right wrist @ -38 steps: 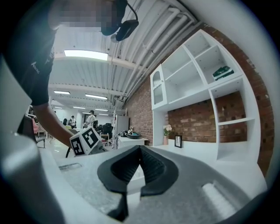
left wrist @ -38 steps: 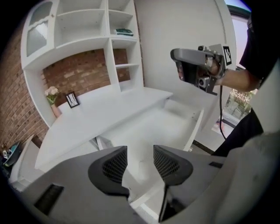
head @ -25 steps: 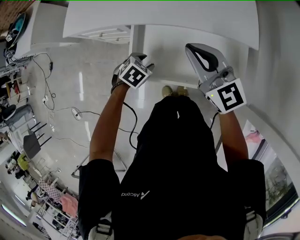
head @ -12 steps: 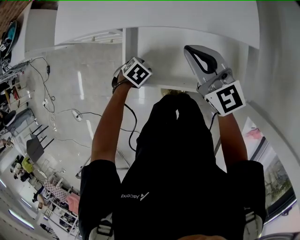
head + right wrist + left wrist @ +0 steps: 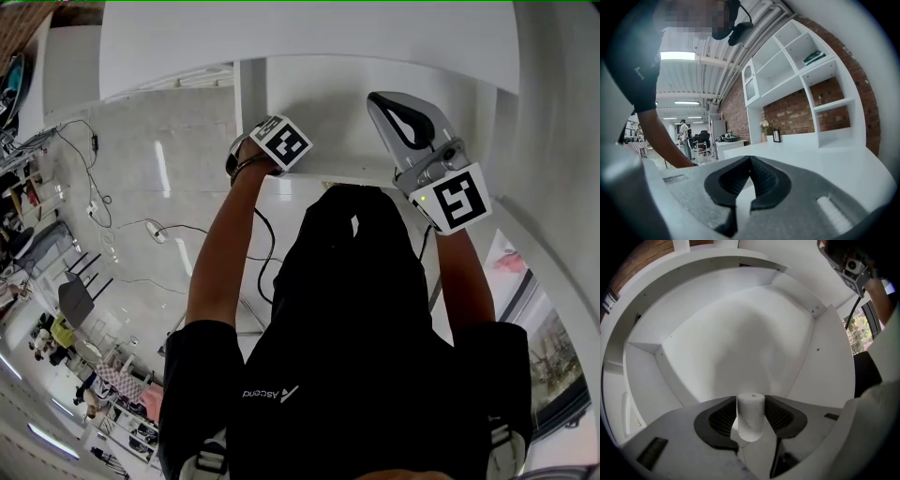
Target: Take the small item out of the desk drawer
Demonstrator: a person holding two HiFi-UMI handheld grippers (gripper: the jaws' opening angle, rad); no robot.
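The white desk drawer (image 5: 347,103) stands open at the top of the head view. My left gripper (image 5: 274,142) reaches over its left front corner, the jaws hidden under the marker cube. In the left gripper view the left gripper (image 5: 751,404) is shut on a small white cylinder (image 5: 751,420), held upright between the dark pads above the bare white drawer floor (image 5: 740,343). My right gripper (image 5: 386,101) hovers over the drawer's right side. In its own view the right gripper (image 5: 749,161) is shut with nothing in it and points away across the room.
The white desk top (image 5: 309,33) runs along the far edge. Cables (image 5: 150,225) trail over the glossy floor at the left. The right gripper view shows white wall shelves (image 5: 806,70) on brick, a white counter (image 5: 811,154) and a distant person (image 5: 683,127).
My left gripper has moved forward and slightly right, up to the drawer's front corner. The right gripper has hardly moved.
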